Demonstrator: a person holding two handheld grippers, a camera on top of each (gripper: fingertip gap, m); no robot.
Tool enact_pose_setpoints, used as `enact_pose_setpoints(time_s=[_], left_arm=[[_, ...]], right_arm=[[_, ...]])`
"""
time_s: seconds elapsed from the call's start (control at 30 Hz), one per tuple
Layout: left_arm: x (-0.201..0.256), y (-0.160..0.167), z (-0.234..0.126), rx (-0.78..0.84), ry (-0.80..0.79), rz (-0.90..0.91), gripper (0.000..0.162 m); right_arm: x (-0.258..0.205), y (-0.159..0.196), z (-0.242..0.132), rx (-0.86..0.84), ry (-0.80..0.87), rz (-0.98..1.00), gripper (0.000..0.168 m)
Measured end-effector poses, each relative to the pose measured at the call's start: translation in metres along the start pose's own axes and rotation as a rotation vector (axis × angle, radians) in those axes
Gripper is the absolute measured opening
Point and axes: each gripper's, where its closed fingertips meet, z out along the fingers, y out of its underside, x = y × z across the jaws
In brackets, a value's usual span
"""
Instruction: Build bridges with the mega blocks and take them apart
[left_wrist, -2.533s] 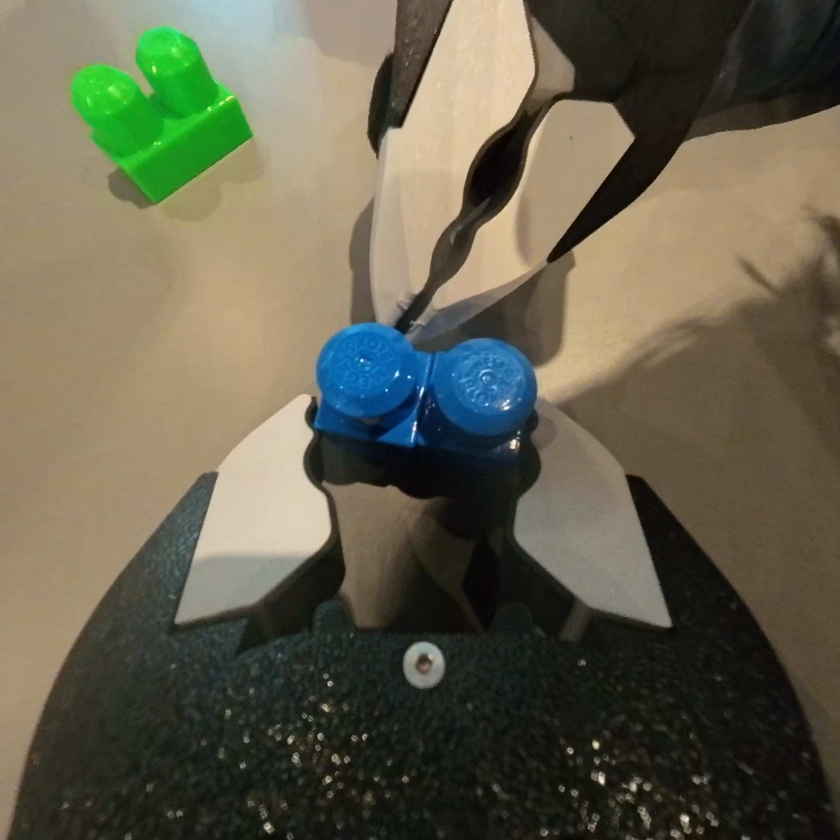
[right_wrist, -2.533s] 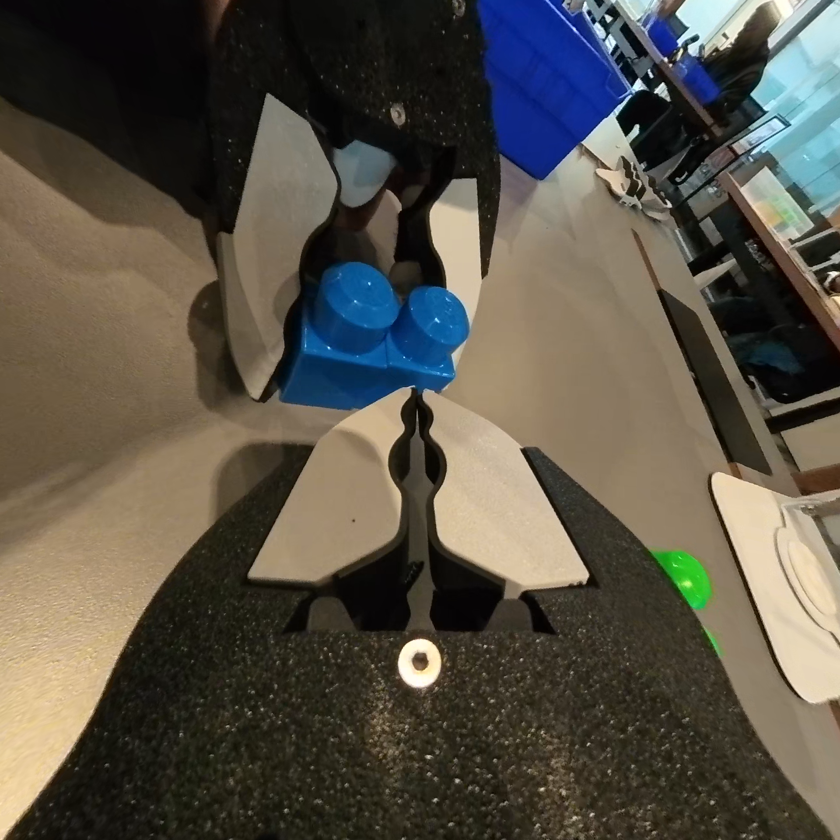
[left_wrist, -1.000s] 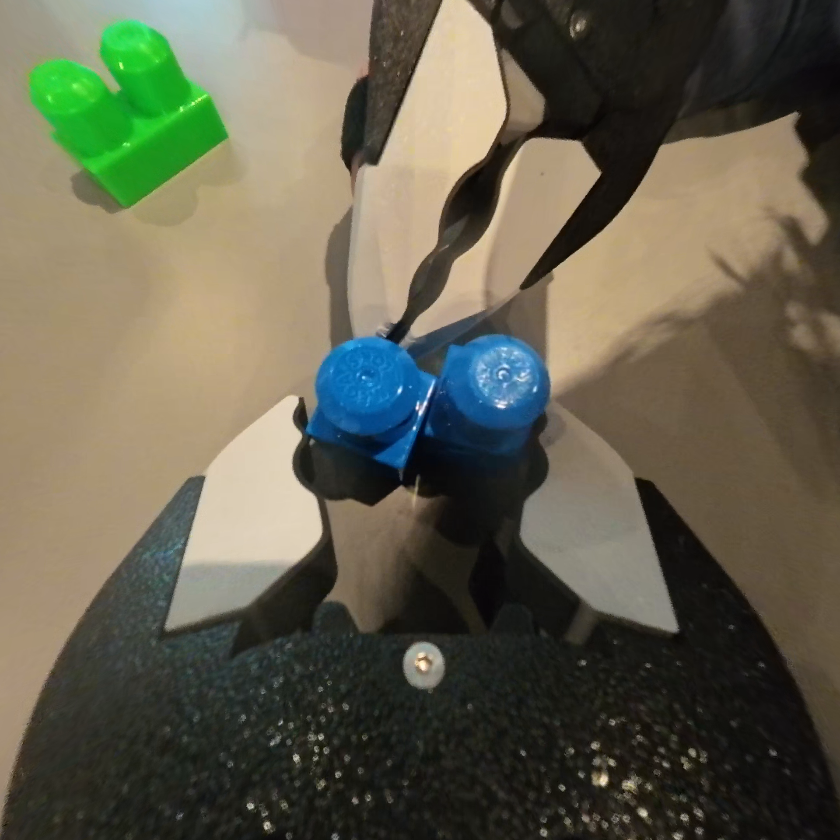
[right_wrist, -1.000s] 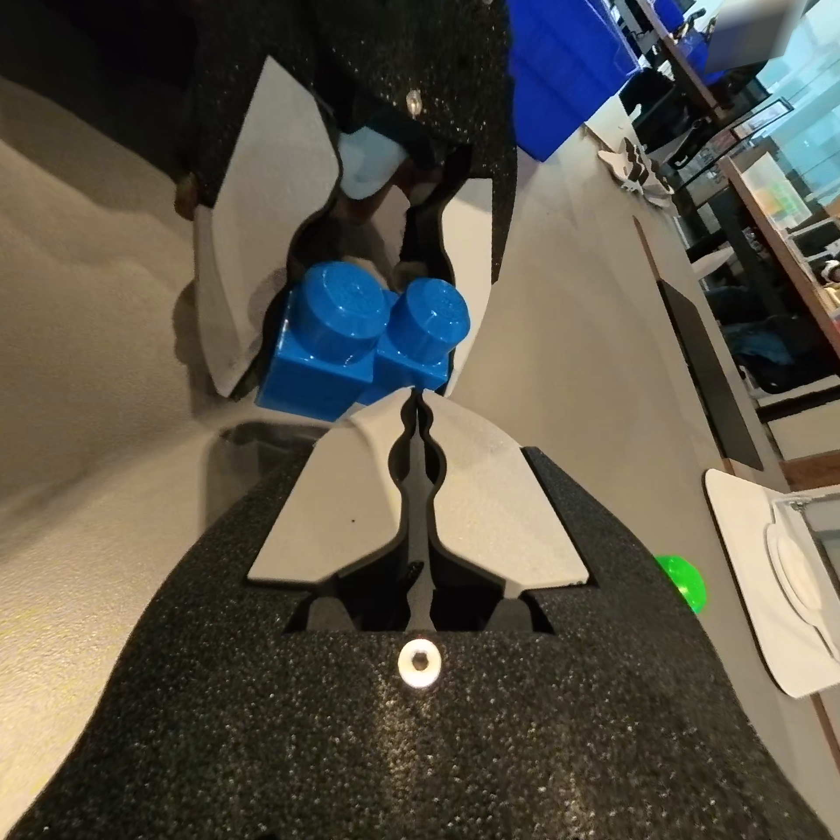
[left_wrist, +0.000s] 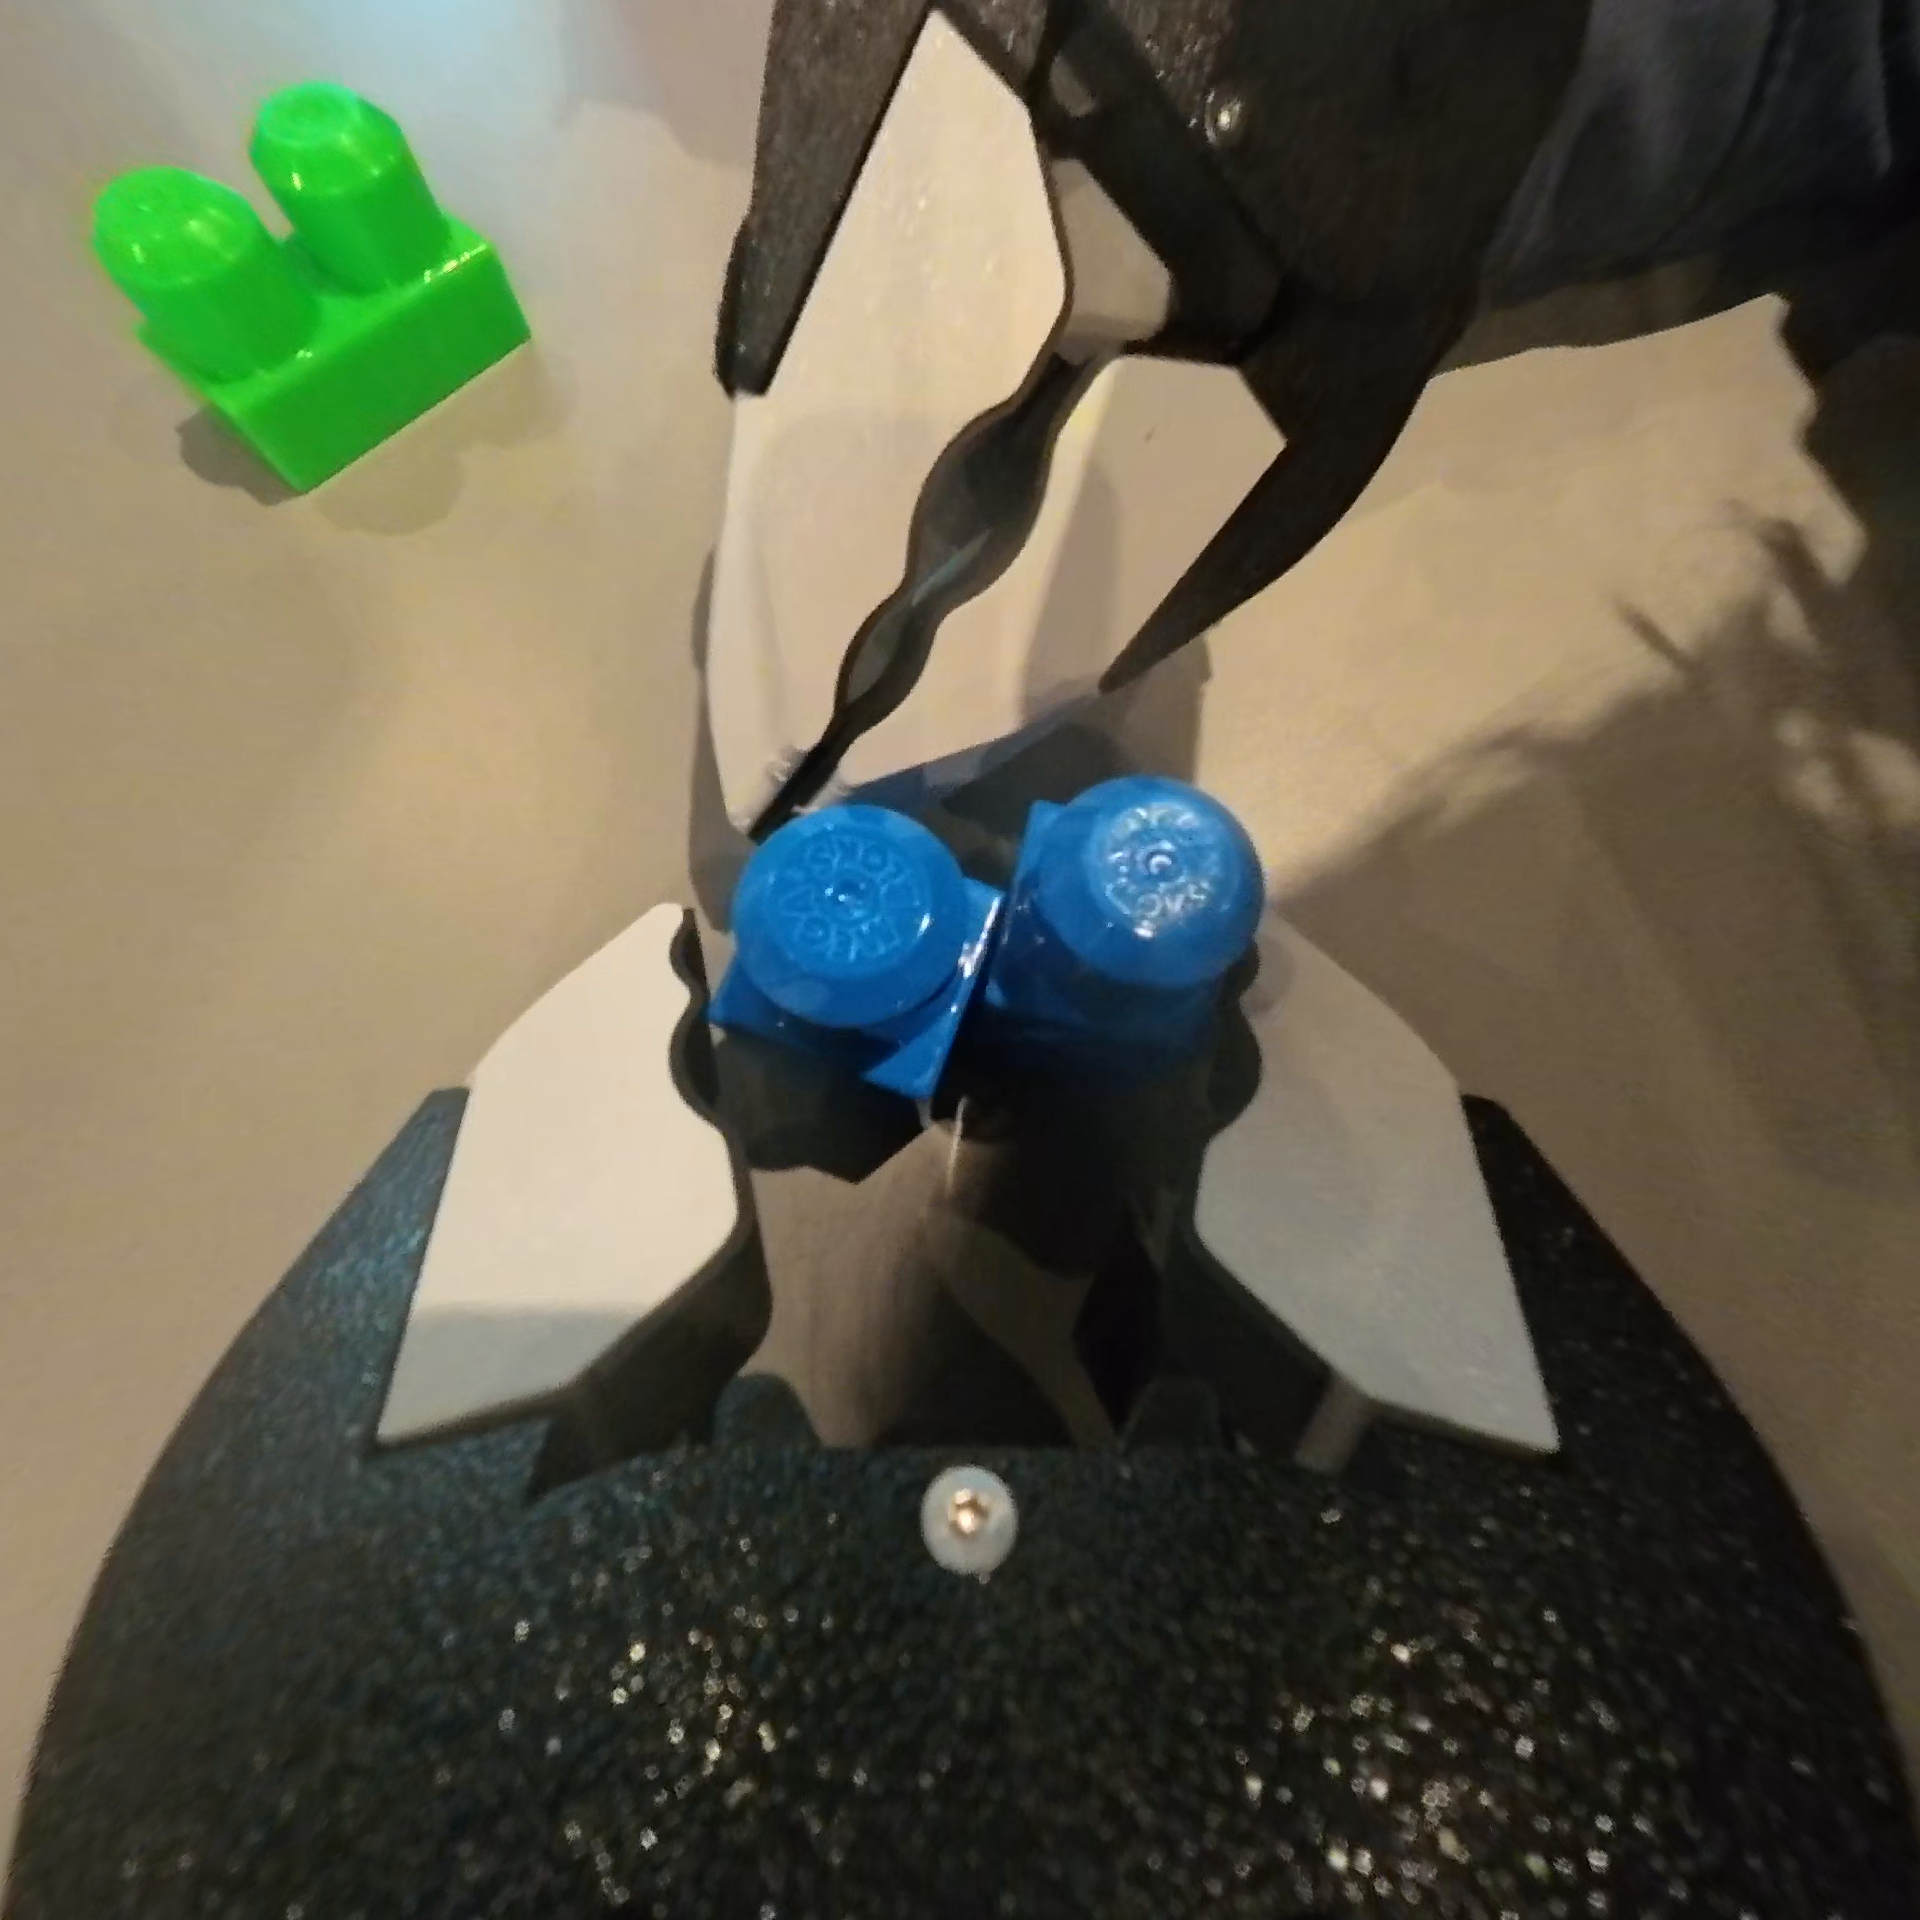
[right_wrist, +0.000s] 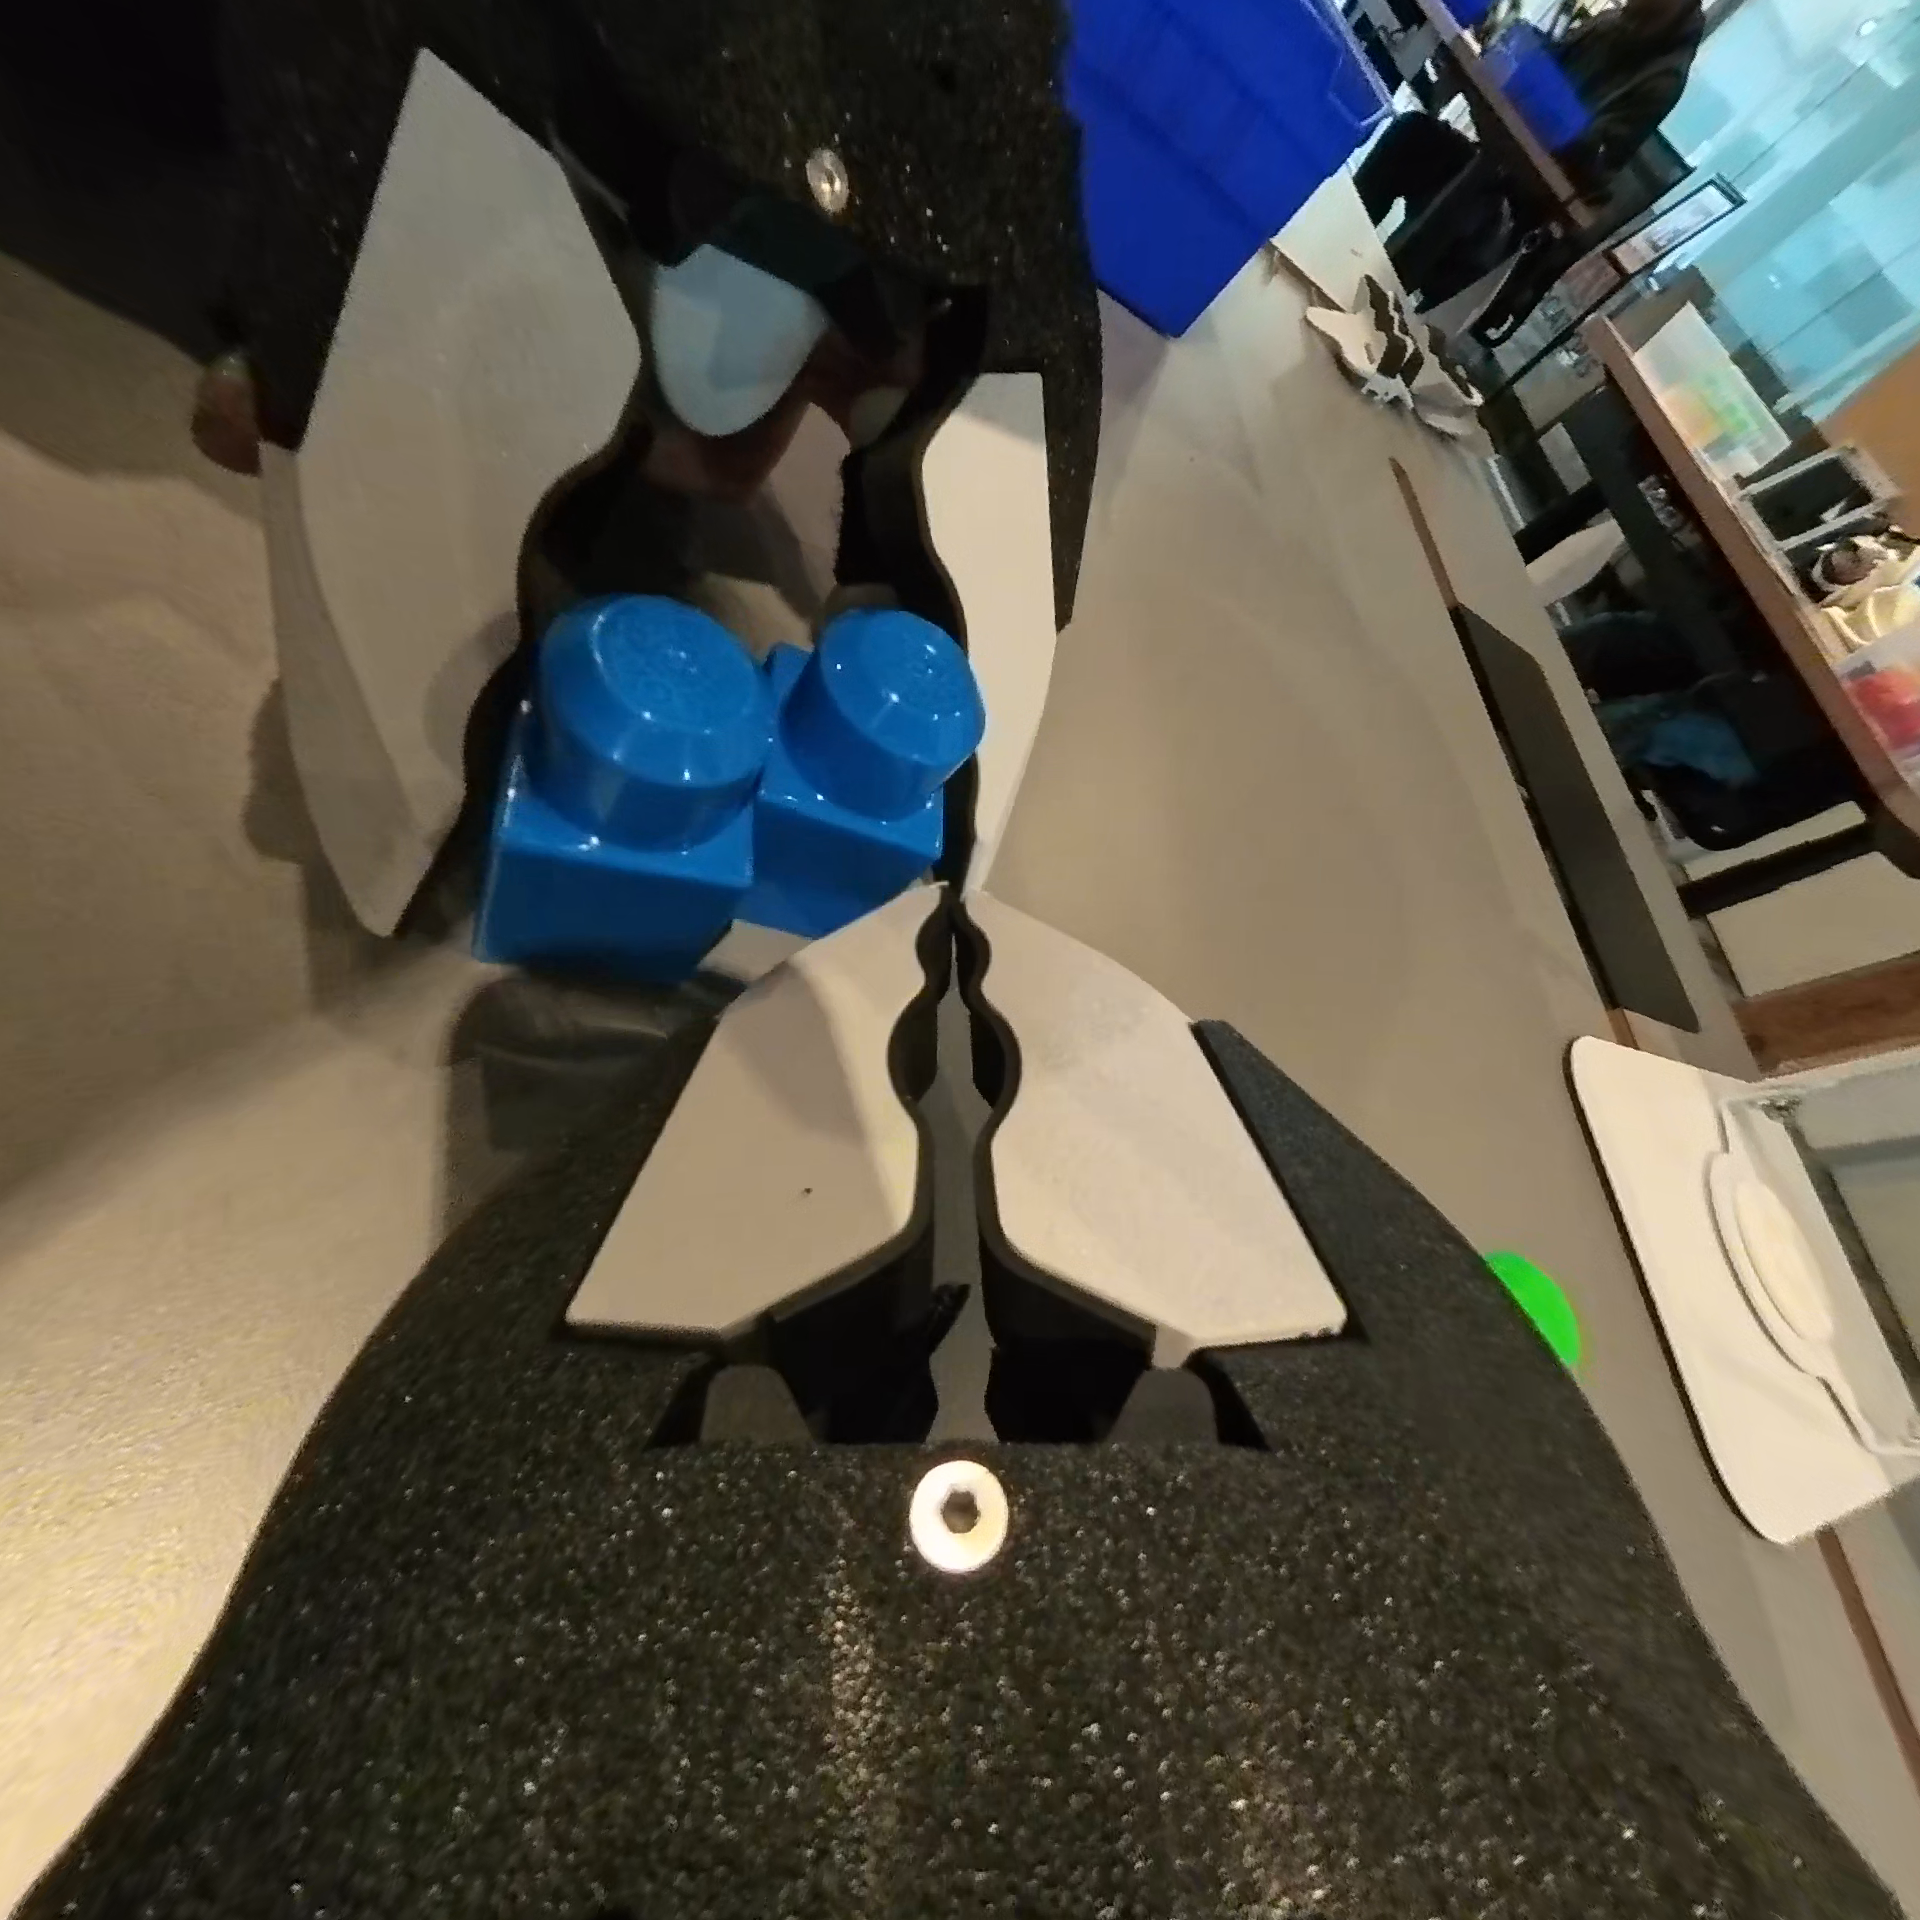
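Two blue one-stud blocks (left_wrist: 852, 914) (left_wrist: 1153, 894) sit side by side between my left gripper's fingers, studs toward the camera, tilted apart with a wedge-shaped gap between them. My left gripper (left_wrist: 971, 935) is shut on them, just above the beige table (left_wrist: 312, 831). My right gripper (left_wrist: 769, 800) comes in from the far side, shut, with its tips against the blocks. In the right wrist view its closed tips (right_wrist: 951, 894) touch the lower side of the blue blocks (right_wrist: 623, 790) (right_wrist: 862, 769). A green two-stud block (left_wrist: 312, 312) lies on the table at the far left.
In the right wrist view, blue bins (right_wrist: 1195, 156) stand at the far end of the table. A white tray-like object (right_wrist: 1714, 1247) and a black strip (right_wrist: 1558, 831) lie near the right table edge. A bit of the green block (right_wrist: 1538, 1309) shows beside my right gripper. The grippers are tip to tip, or close to it.
The two blue blocks have tilted apart, the right-hand one tipping outward and a gap opening between them. Both grippers have stayed shut and moved only slightly.
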Motion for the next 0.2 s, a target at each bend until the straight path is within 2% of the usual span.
enact_pose_setpoints(time_s=[0.1, 0.2], left_arm=[[0.000, 0.001, 0.000, -0.001, 0.001, 0.001, 0.093], [0.001, 0.000, -0.001, 0.006, 0.007, -0.001, 0.093]], right_arm=[[0.003, 0.003, -0.012, 0.026, -0.029, -0.009, 0.000], [-0.015, -0.009, -0.033, 0.135, -0.250, 0.036, 0.000]])
